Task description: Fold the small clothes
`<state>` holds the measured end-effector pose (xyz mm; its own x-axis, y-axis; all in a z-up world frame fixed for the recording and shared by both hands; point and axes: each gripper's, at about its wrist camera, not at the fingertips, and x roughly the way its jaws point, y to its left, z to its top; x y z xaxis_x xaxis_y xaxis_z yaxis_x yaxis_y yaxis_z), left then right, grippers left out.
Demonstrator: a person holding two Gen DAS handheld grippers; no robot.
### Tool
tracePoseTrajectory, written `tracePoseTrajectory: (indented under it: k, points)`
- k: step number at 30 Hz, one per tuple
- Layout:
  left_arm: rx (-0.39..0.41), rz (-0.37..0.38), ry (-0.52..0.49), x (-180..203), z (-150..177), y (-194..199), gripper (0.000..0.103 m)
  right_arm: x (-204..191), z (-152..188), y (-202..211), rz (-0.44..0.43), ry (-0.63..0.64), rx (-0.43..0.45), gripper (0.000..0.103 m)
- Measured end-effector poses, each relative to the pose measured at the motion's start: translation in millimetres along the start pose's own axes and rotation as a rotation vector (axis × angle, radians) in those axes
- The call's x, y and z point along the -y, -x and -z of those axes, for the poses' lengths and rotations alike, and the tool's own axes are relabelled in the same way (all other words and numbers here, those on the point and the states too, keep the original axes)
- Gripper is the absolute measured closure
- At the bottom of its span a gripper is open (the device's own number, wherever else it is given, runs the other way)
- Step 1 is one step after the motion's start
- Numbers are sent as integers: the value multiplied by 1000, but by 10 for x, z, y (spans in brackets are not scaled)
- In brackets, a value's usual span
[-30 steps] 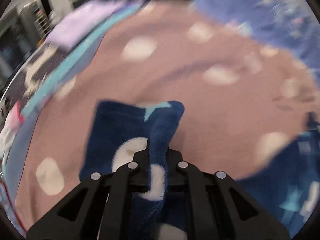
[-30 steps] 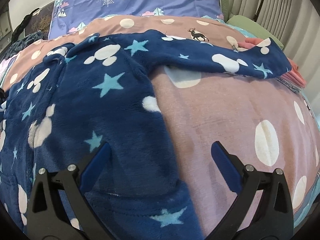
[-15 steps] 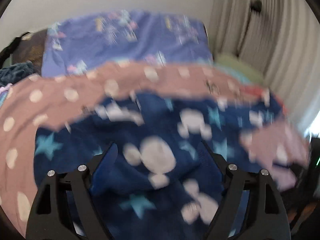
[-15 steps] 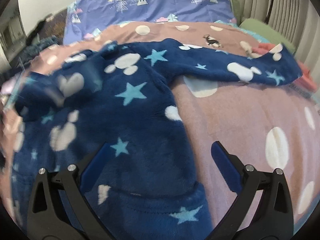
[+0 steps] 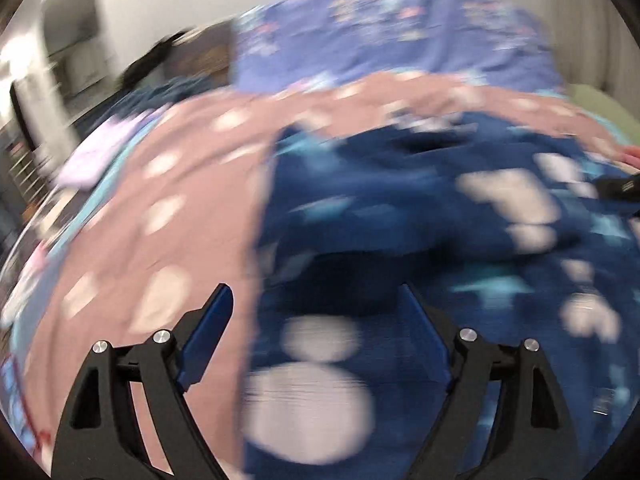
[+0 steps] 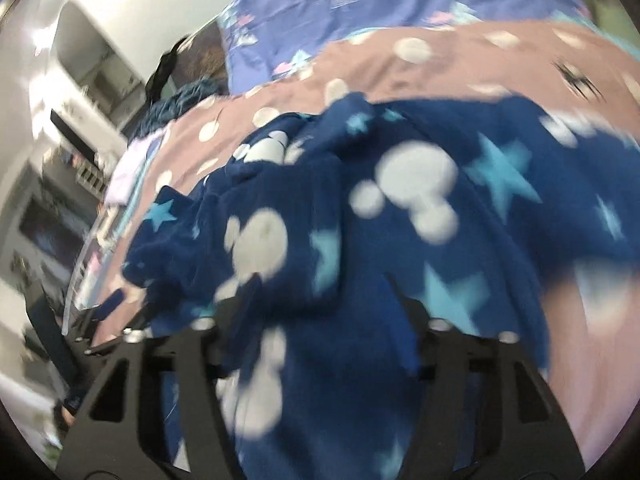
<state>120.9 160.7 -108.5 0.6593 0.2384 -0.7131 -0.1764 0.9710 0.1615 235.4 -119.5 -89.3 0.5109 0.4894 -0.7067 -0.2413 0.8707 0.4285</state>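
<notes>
A navy fleece garment with white blobs and light blue stars lies on a pink spotted blanket. Its left sleeve is folded over the body. My left gripper is open and empty, low over the garment's left edge. My right gripper hangs close over the garment; fleece covers the space between its fingers, and their tips are hidden. The view is blurred.
A purple tree-print pillow lies at the head of the bed. A lilac cloth lies at the bed's left edge. Shelves and furniture stand to the left. The other gripper shows at the right edge.
My left gripper has let go of the sleeve, opened and swung back left. The sleeve now lies over the body. My right gripper has moved left and down onto the garment.
</notes>
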Motion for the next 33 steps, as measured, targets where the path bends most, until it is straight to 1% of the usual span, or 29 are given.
tracePoseTrajectory:
  k: [1,3,4,6,7,8,9,10,12,14,15,16,17,18,19,20,21,22,23,24,25,26,27,28,29,30,31,32,33]
  points:
    - [-38,-23,31,-124,-11,-111,17,-47,-154,-169,16,31,-12,27]
    - [-81,-32,87,-280,-44,-253,17,-52,-299,-393,42,39,-22,26]
    - [-85,-28,124,-350,-87,-314,17,-54,-369,-552,48,32,-38,26]
    - [-76,-35,151,-402,-164,-372,17,-54,-430,-796,57,16,-67,24]
    - [-65,-52,155,-400,-201,-398,17,-84,-423,-878,89,23,-52,31]
    - [-57,-66,150,-383,-214,-422,17,-132,-413,-880,107,46,-35,65]
    - [-57,-83,139,-353,-212,-464,17,-186,-408,-847,94,81,-30,87]
    - [-60,-90,133,-328,-207,-494,17,-250,-420,-752,55,113,-40,90]
    - [-66,-89,128,-284,-173,-536,17,-242,-448,-471,62,78,34,90]
    - [-65,-70,149,-293,-163,-525,17,-190,-519,-87,112,52,127,90]
    - [-61,-45,161,-316,-160,-498,17,-122,-562,107,166,43,183,90]
    - [-58,-27,162,-316,-148,-484,17,-82,-581,163,193,47,200,85]
    - [-55,-24,158,-311,-133,-464,17,-35,-603,168,229,64,194,76]
    - [-50,-29,145,-292,-119,-438,17,38,-610,116,262,80,163,68]
    - [-48,-26,136,-279,-102,-422,17,155,-589,36,298,81,112,51]
    - [-48,-22,130,-276,-85,-400,17,252,-555,-24,320,65,78,50]
    - [-48,-18,128,-283,-72,-376,17,378,-492,-40,321,26,65,51]
    - [-43,-6,130,-307,-45,-331,17,438,-475,-46,305,-2,67,54]
    - [-42,2,132,-325,-30,-303,17,509,-409,10,273,-36,72,59]
    - [-41,9,136,-344,-14,-261,17,550,-345,53,223,-61,78,62]
    - [-30,21,141,-367,-9,-196,19,545,-313,81,189,-65,82,66]
    - [1,55,154,-388,-21,-83,29,498,-264,102,146,-51,87,68]
    - [18,80,164,-388,-43,-19,34,410,-197,114,88,-8,89,68]
    - [49,128,183,-380,-105,81,42,312,-142,131,55,27,86,68]
    - [66,151,195,-366,-155,126,47,213,-79,97,22,71,69,68]
    - [82,178,208,-334,-226,160,49,166,-42,43,10,94,49,68]
    - [90,211,214,-275,-305,159,50,126,30,-68,27,114,8,67]
    - [87,250,204,-170,-382,101,50,153,65,-213,76,116,-31,71]
    - [80,271,191,-102,-410,40,50,178,113,-354,123,115,-59,72]
